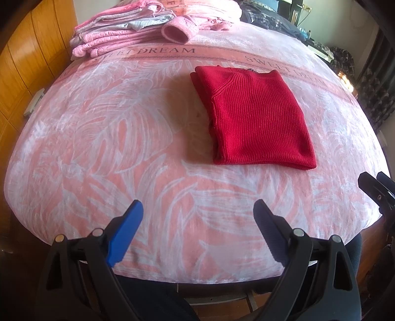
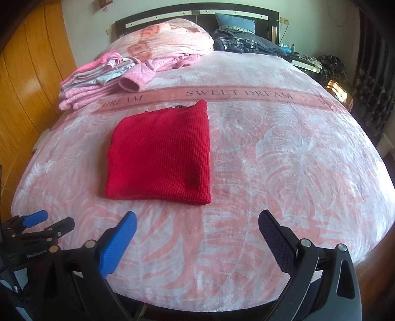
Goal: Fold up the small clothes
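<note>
You have one red sweater (image 1: 254, 116), folded flat in the middle of the bed (image 1: 98, 153), and one pile of pink clothes (image 1: 123, 32) far back by the left edge. Your left gripper (image 1: 197, 222) and right gripper (image 2: 197, 234) both have jaws wide apart, holding nothing, just above the near edge. Bare blanket lies all around the sweater.

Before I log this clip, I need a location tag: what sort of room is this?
A bedroom, most likely. The red sweater lies folded on a bed covered by a pink "SWEET DREAM" blanket, with a dark headboard behind and a stack of folded pink clothes near the pillows.
</note>
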Demonstrator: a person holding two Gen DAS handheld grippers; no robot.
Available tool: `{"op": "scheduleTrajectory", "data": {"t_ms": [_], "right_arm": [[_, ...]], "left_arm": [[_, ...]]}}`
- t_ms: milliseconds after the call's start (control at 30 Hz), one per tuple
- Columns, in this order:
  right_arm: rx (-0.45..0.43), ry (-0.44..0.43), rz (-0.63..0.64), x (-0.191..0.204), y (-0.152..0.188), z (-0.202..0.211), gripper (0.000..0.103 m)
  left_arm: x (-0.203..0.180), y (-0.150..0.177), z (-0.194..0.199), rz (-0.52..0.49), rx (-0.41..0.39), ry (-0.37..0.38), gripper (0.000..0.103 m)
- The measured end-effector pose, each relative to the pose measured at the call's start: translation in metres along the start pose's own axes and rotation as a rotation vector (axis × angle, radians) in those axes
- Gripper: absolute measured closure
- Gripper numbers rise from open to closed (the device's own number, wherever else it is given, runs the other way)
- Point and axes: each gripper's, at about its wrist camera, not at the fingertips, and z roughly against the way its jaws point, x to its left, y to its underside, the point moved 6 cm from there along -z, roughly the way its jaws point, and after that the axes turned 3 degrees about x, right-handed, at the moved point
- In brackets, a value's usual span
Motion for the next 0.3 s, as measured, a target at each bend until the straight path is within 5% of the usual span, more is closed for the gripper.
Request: {"op": "scheduleTrajectory", "data": {"t_ms": [300], "right_arm": [[0.018,0.012,-0.012,-0.0007,0.0017,-0.0040,0.004]], "left_arm": [[0.0016,-0.0012,0.0000,0.005,-0.001,0.001,0.013]]}}
